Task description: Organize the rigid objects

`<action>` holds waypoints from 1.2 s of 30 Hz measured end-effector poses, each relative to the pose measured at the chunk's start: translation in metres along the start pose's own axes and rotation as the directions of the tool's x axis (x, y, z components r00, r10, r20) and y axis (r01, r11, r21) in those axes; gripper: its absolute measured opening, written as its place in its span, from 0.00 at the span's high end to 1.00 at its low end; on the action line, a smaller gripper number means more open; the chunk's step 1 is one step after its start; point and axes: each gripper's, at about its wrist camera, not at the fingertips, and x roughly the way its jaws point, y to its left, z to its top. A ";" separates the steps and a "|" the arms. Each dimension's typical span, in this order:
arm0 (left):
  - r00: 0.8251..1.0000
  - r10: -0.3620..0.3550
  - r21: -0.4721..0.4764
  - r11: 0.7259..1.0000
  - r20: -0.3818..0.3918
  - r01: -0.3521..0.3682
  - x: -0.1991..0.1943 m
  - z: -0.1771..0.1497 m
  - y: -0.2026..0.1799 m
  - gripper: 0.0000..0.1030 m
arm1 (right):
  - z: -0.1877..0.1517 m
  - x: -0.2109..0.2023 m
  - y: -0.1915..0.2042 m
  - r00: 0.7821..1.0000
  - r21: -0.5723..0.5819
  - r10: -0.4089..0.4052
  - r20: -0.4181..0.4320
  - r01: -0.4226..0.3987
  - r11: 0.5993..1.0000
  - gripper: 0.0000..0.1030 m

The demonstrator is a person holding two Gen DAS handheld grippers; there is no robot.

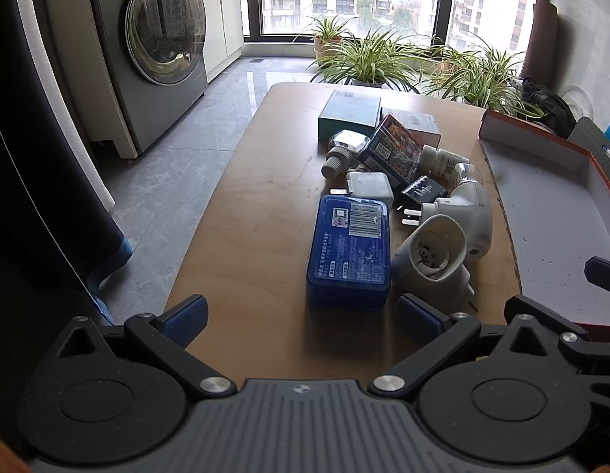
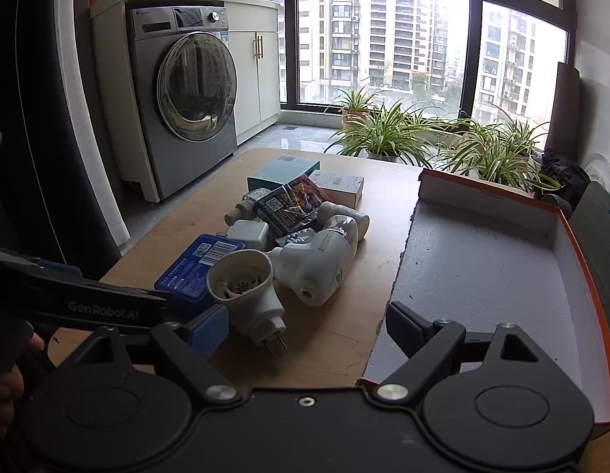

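Room: laundry corner with a washing machine and a row of potted plants by the big windows, nothing fancy.
Counter: round-edged wooden counter with all the junk heaped in one pile near the middle.
Pile: blue tin closest to the left gripper, white plug-in gadget touching its right side, second white plug-in gadget behind that, white charger cube, dark printed box, small white bottle, teal box and a white box at the back.
Box: orange-edged cardboard box sits on the right side of the counter, well apart from the pile, white foam floor showing.
Progress: basically zero I'd say. As far as I can see nothing is in the box, everything's still in the heap, so the whole sort is left.
Left gripper: jaws spread wide, holding nothing, pointed at the near end of the blue tin.
Right gripper: jaws also wide open and empty, hovering over the gap between the pile and the box.
Hard to tell: near corner of the box is hidden behind the right gripper, so can't swear it's totally bare. Labels are unreadable. There's a grey knobby thing at the left of the pile, no clue what it is. Stuff under the dark printed box is mostly covered.
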 end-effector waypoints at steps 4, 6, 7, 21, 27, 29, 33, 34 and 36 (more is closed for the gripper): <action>1.000 0.000 0.000 1.000 -0.001 0.000 0.000 0.000 0.000 0.00 | 0.000 0.000 0.001 1.000 -0.002 0.002 -0.001 -0.002 1.000 0.01; 1.000 0.000 -0.001 1.000 -0.001 0.000 0.000 -0.001 0.000 0.00 | 0.000 0.001 0.001 1.000 -0.001 0.004 -0.002 -0.004 1.000 0.01; 1.000 0.000 -0.001 1.000 -0.001 0.000 0.000 -0.001 0.000 0.00 | 0.000 0.001 0.001 1.000 -0.001 0.004 -0.002 -0.004 1.000 0.01; 1.000 0.001 -0.008 1.000 -0.017 -0.001 0.005 0.001 0.005 0.00 | -0.002 0.004 0.000 1.000 -0.002 0.013 -0.010 -0.013 1.000 0.01; 1.000 -0.001 -0.013 1.000 -0.019 0.000 0.007 0.003 0.008 0.00 | -0.003 0.005 -0.001 1.000 -0.003 0.019 -0.015 -0.019 1.000 0.01; 1.000 -0.004 -0.015 1.000 -0.019 0.004 0.008 0.003 0.008 0.00 | -0.003 0.005 -0.001 1.000 -0.002 0.019 -0.015 -0.019 1.000 0.01; 1.000 -0.013 -0.013 1.000 -0.015 0.013 0.012 0.005 0.008 0.00 | -0.004 0.005 -0.001 1.000 0.000 0.017 -0.015 -0.017 1.000 0.01; 1.000 -0.016 -0.010 1.000 -0.015 0.016 0.014 0.007 0.008 0.00 | -0.004 0.006 -0.002 1.000 0.002 0.017 -0.015 -0.017 1.000 0.01; 1.000 -0.022 -0.004 1.000 -0.011 0.022 0.019 0.008 0.008 0.00 | -0.004 0.006 -0.003 1.000 0.005 0.016 -0.016 -0.016 1.000 0.01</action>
